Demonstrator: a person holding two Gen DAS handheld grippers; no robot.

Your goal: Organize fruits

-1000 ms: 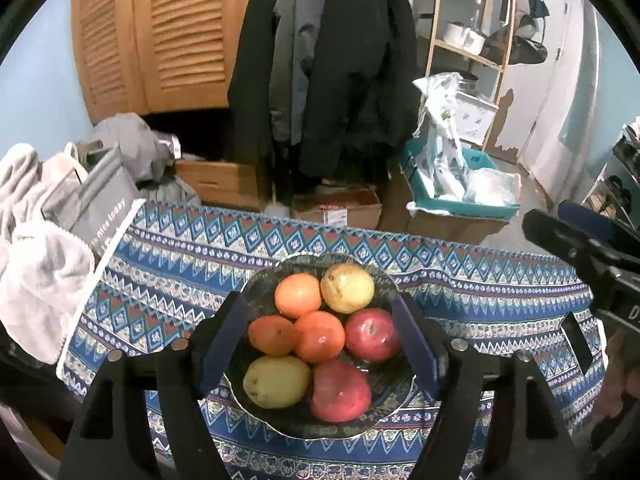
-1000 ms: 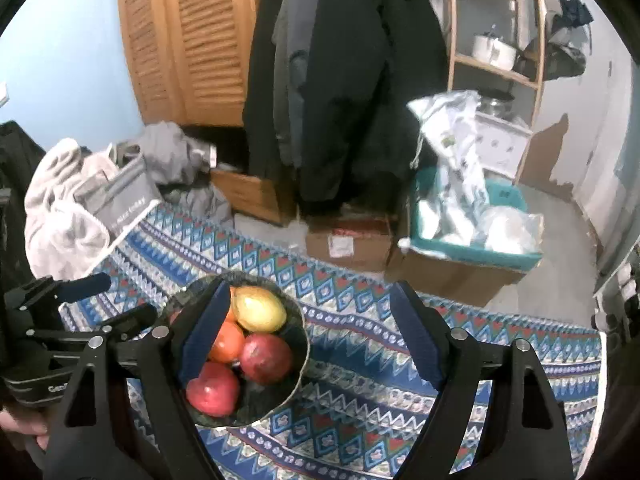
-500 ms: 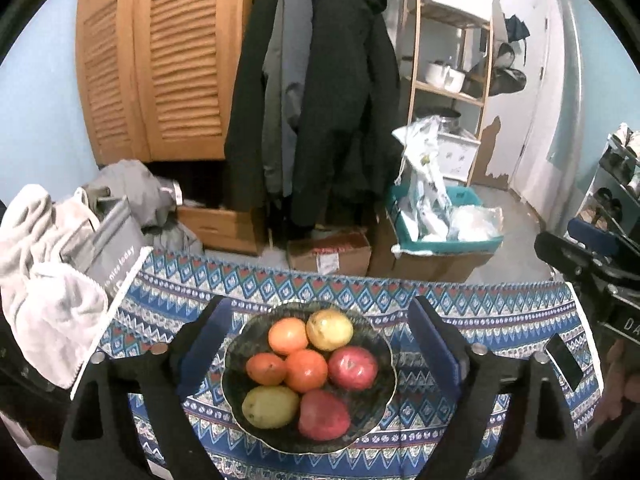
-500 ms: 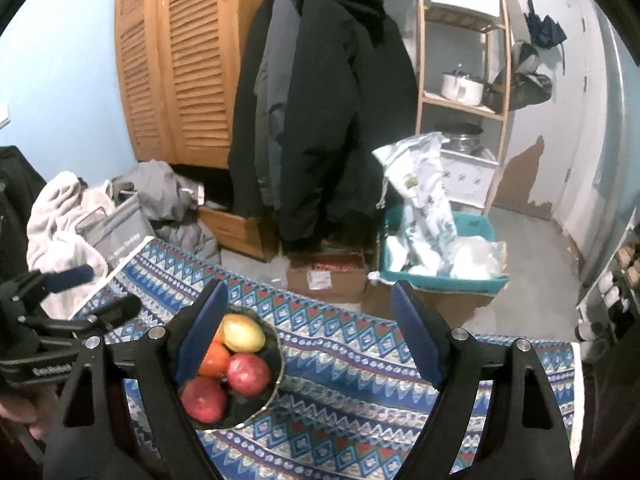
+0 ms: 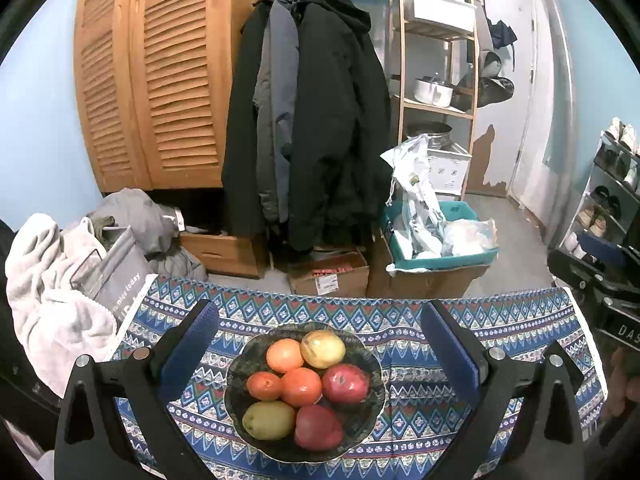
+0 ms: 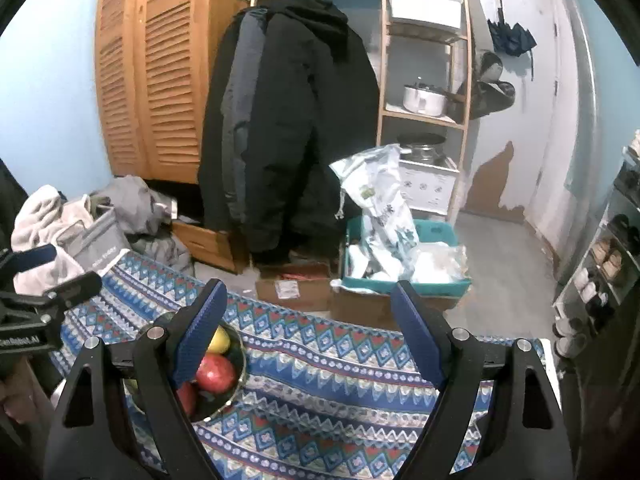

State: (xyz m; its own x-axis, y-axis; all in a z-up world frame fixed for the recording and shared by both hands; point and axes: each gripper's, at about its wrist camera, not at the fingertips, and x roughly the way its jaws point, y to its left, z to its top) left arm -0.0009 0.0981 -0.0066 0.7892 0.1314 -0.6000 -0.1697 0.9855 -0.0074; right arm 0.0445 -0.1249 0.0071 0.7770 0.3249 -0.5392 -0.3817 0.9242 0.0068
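A dark bowl (image 5: 372, 344) sits on the blue patterned cloth (image 5: 512, 320), filled with three oranges (image 5: 302, 386), two red apples (image 5: 345, 382) and two yellow-green fruits (image 5: 322, 348). My left gripper (image 5: 318, 312) hovers above and short of the bowl. Its jaws are opening and stand wide, with the bowl seen between them but untouched. My right gripper (image 6: 309, 292) is open over the cloth to the right of the bowl (image 6: 241, 354), nothing between its fingers. Its left finger hides part of the bowl; a red apple (image 6: 215, 372) shows.
Beyond the table's far edge are cardboard boxes (image 5: 328, 276), a teal crate with bags (image 5: 440, 248), hanging coats (image 5: 316, 120) and a wooden shelf (image 5: 436, 104). Towels and a grey bag (image 5: 116, 280) lie at the table's left end.
Both grippers have risen and drawn back, so the bowl looks smaller and lower. The left jaws have spread from close beside the bowl to well clear of it.
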